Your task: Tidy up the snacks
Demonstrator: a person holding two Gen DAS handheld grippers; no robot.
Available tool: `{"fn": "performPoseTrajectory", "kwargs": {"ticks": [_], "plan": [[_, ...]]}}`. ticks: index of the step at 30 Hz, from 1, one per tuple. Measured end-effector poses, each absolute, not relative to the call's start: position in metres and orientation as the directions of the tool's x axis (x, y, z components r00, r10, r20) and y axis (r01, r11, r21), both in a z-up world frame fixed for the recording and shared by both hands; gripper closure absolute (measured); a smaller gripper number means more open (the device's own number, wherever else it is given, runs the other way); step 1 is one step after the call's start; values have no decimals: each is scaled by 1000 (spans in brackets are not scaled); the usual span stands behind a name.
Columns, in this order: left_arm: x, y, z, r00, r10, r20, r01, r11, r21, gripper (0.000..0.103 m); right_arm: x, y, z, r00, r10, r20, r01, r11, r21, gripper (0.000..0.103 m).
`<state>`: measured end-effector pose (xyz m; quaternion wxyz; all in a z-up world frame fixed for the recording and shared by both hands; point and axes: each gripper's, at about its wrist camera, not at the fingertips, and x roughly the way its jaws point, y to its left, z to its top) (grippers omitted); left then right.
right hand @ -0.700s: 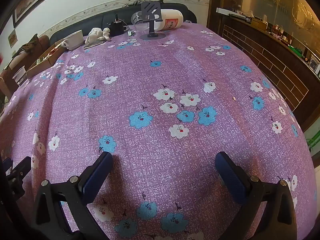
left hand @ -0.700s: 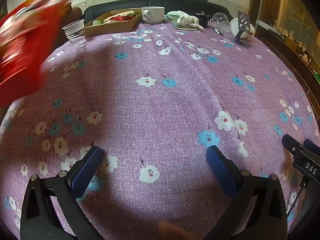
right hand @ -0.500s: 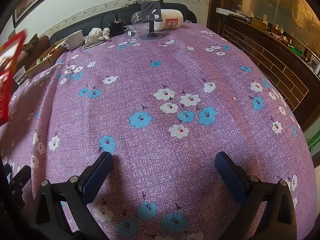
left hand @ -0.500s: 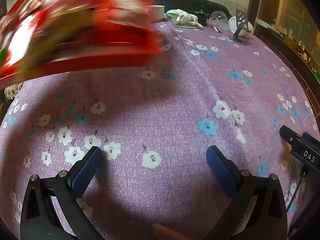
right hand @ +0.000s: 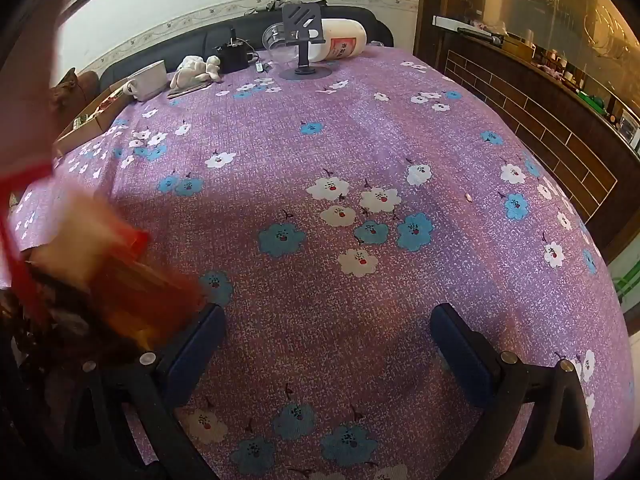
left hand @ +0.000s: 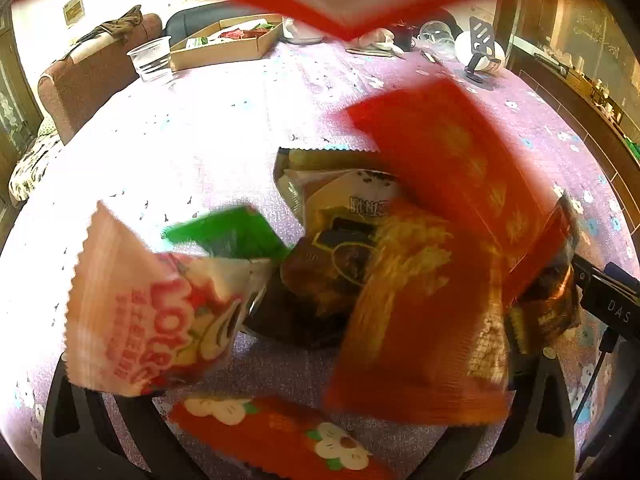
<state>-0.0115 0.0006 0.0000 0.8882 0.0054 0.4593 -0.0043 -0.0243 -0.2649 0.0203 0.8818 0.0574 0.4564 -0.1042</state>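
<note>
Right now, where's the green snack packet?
In the left wrist view, the green snack packet sits left of centre in the pile, just above the pink Lotte packet and beside the dark brown packet.

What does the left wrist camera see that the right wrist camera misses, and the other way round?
Only the left wrist view shows the pile of snack packets: a pink packet, a green one, a brown one, plus a clear plastic cup. Only the right wrist view shows the right gripper open over bare cloth, and a white mug. Both share the purple flowered tablecloth, the cardboard box and the black phone stand.
</note>
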Motion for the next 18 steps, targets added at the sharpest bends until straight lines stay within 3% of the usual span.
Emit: {"fn": "performPoseTrajectory", "kwargs": {"ticks": [18], "plan": [[-14,1,-1,584,-3,-812,12,1000,5,0,-26,-266,22,561,-132,-818,236,972,5,0]]}}
